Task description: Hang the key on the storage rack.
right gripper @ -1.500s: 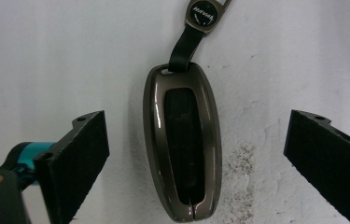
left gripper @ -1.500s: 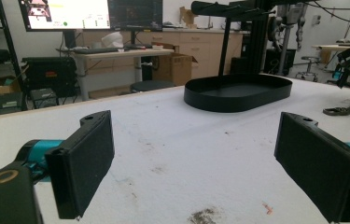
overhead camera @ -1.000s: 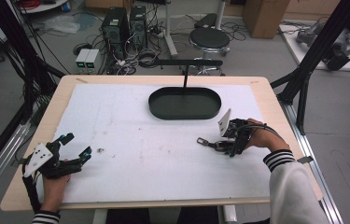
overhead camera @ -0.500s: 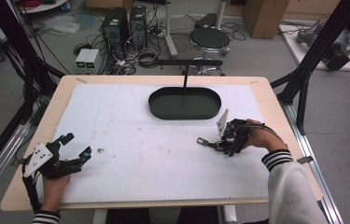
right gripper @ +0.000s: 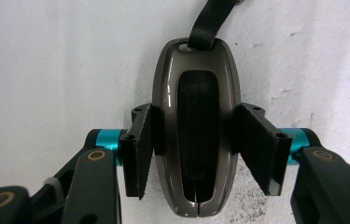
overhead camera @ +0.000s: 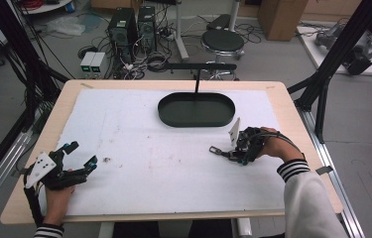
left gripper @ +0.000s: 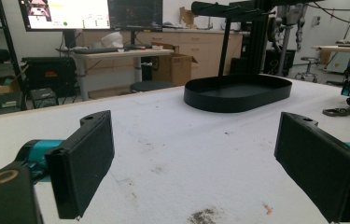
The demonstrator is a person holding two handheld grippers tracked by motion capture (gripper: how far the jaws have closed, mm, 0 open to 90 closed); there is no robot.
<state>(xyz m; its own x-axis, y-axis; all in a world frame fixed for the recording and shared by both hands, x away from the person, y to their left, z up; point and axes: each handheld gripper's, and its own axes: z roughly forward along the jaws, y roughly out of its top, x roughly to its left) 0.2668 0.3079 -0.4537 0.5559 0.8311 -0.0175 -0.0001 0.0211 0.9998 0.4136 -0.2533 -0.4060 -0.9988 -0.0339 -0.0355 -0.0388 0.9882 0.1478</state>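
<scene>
A dark grey key fob (right gripper: pixel 196 140) with a black strap lies on the white table cover. My right gripper (right gripper: pixel 196 145) has just been closing its jaws, and both pads now press on the fob's sides. From above, the right gripper (overhead camera: pixel 233 153) sits right of centre with the fob's strap ring (overhead camera: pixel 215 148) poking out to its left. My left gripper (overhead camera: pixel 82 153) rests at the near left corner, open and empty. Its pads (left gripper: pixel 86 163) stand wide apart over the bare cover.
A black oval tray (overhead camera: pixel 196 110) with an upright post and crossbar stands at the table's far middle; it is also ahead in the left gripper view (left gripper: pixel 238 93). Dark smudges (overhead camera: pixel 107 159) mark the cover near the left gripper. Black frame legs flank the table.
Both hands stay where they were. The right gripper's jaws look drawn in tighter around the key fob than in the earlier frames.
</scene>
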